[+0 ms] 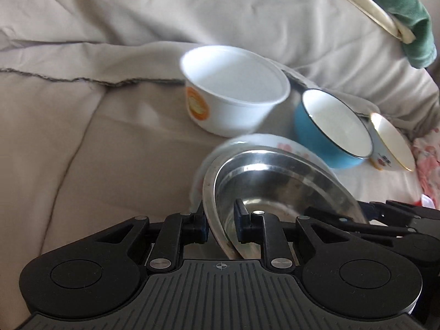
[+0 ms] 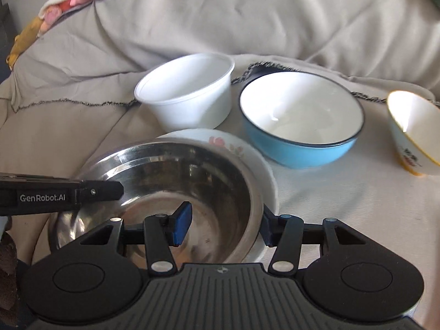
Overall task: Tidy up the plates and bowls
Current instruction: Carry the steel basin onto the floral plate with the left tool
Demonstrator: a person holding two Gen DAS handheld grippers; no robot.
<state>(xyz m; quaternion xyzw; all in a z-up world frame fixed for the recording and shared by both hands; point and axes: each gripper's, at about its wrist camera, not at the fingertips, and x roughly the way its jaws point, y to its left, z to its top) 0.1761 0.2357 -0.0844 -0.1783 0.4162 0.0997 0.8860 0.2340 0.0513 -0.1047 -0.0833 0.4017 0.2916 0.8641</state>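
Left gripper point(image 1: 221, 224) clamps the steel bowl point(image 2: 165, 181) rim; right gripper point(image 2: 224, 227) grips its opposite wall, floral plate point(image 2: 247, 148) beneath. White tub point(image 2: 187, 96) at 12, blue bowl point(image 2: 299, 121) at 1, small bowl point(image 2: 412, 134) at 2

One shiny steel bowl point(image 2: 176, 181), one white flowered plate point(image 2: 247, 151), one white plastic tub point(image 2: 189, 96), one blue bowl point(image 2: 299, 121), one small yellow-rimmed flowered bowl point(image 2: 412, 134)

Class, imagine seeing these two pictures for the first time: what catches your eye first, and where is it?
The shiny steel bowl nearest the cameras, sitting in a floral plate, both grippers' jaws closed on its rim. Behind it on the beige cloth stand a white tub and a blue bowl.
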